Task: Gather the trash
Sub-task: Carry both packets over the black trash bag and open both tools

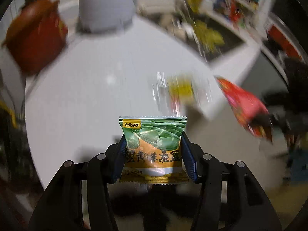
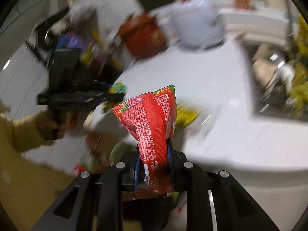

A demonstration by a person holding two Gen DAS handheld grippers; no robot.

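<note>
My left gripper [image 1: 153,144] is shut on a green and orange snack packet [image 1: 153,146], held upright above the white table [image 1: 86,96]. My right gripper [image 2: 154,150] is shut on a red snack wrapper [image 2: 150,123], which stands crumpled between the jaws. The red wrapper also shows in the left wrist view [image 1: 244,105], off the table's right edge. The left gripper shows blurred in the right wrist view [image 2: 80,96], with the green packet at its tip. A yellow wrapper [image 1: 181,90] lies on the table; it also shows in the right wrist view [image 2: 186,113].
A red-brown bag [image 1: 36,38] and a pale grey container [image 1: 107,7] stand at the table's far side. White shelves [image 1: 240,9] with colourful items are at the right. The person's sleeve [image 2: 21,132] is at the left. Both views are motion-blurred.
</note>
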